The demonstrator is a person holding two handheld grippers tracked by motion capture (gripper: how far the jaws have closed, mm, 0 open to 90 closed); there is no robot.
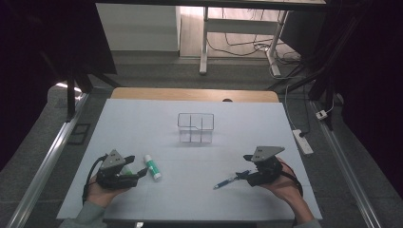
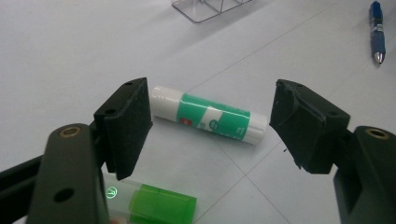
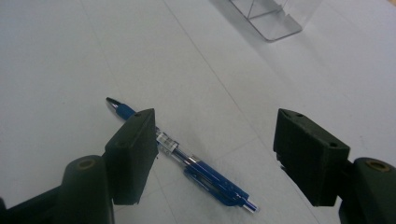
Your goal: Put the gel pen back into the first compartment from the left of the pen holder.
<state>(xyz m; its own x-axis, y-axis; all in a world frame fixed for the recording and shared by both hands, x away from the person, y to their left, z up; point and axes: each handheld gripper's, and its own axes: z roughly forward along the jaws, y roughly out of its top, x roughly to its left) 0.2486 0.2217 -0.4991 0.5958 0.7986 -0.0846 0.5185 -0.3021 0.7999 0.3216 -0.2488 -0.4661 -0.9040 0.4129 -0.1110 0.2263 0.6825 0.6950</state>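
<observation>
Two tools rest apart on the white bench: left tool gapes around a smooth cylindrical glue stick, right tool around a blue pen. Clear plastic organizer beyond, green box beside.

One glue stick lies near left on the white table. One green-capped item, its kind unclear, lies just nearer than it. One blue pen lies near right. One clear organizer stands far centre. Two grippers are in view, one left, one right.
</observation>
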